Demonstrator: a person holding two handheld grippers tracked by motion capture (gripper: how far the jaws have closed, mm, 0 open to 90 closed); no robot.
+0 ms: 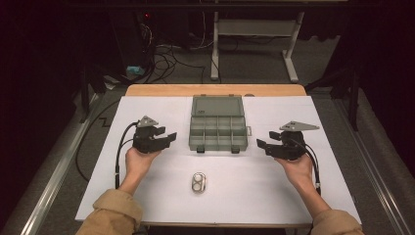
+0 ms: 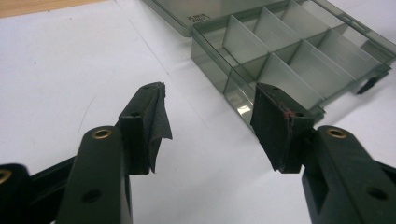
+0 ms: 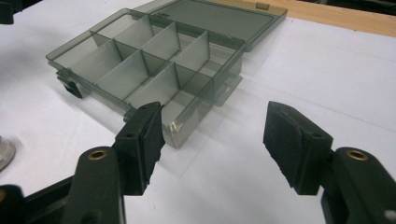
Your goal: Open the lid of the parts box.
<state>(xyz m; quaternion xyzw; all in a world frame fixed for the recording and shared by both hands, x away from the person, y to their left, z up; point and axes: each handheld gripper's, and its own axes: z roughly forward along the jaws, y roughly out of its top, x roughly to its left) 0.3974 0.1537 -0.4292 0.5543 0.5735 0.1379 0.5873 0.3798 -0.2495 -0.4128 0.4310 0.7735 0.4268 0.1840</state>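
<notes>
1 box (image 1: 217, 129) of smoky grey see-through plastic lies open at the middle of the desk (image 1: 161, 191), on the white sheet that covers most of the wooden top. Its lid (image 1: 217, 105) is folded flat on the far side, and the tray on the near side is split by dividers into 8 compartments, 2 rows of 4, all of which look bare. 2 dark latches (image 1: 218, 150) hang from the tray's near edge. There is a small line of raised writing on the lid near the hinge (image 2: 198, 19), too small and blurred to read.

1 small metal piece (image 1: 198, 182) with 2 round openings lies on the sheet nearer the person than the box, between the 2 hands and apart from both.

There are 2 grippers, 1 in each hand. The left gripper (image 1: 171, 137) is held to the left of the box, pointing toward it, and the right gripper (image 1: 261, 145) is held to its right, also pointing inward. Neither touches the box.

In the left gripper view the 2 black jaws stand wide apart, released, with only bare white sheet between them and the near corner of the tray just beyond their tips. A loose flap of black padding curls off the left-hand jaw pad (image 2: 158, 122).

In the right gripper view the jaws are likewise spread wide and hold nothing; the tray's corner lies just ahead of the left-hand jaw, and the rim of the metal piece (image 3: 5, 154) shows at the left edge.
</notes>
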